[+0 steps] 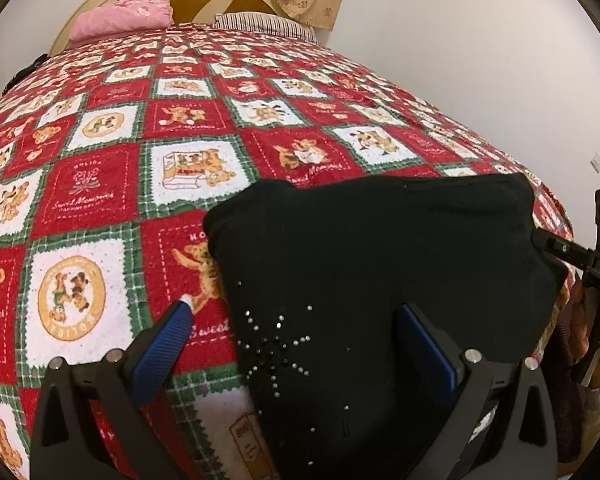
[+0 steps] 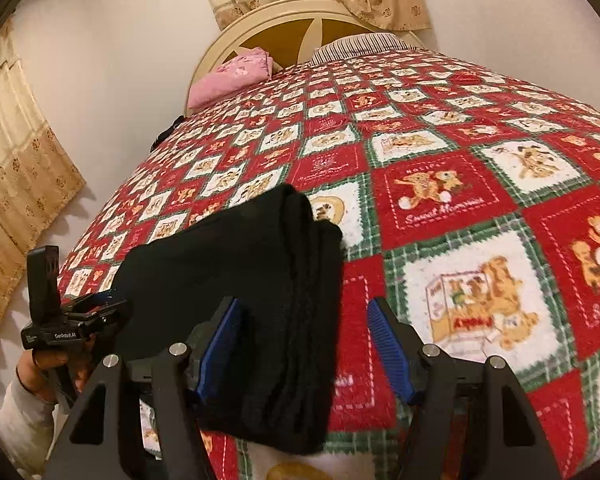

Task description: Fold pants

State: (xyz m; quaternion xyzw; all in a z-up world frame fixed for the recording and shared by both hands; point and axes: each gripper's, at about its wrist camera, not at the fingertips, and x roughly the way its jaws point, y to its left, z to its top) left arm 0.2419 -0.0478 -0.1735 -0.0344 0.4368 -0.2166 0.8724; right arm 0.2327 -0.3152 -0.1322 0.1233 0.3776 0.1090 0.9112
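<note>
Folded blk pants (image 2: 268,280), "Sweet Memories" bedspread (image 2: 440,204), "DAS" on right gripper (image 1: 556,246)

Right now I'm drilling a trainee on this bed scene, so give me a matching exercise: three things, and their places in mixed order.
Things:
1. black pants
2. pink cloth
3. curtain

Places:
A. by the headboard
B. on the wall beside the bed
C. folded at the near edge of the quilt

Pairs: 1-C, 2-A, 3-B

Bedspread (image 2: 440,208) squares read "Sweet Memories" — another, perhaps "Holiday".
</note>
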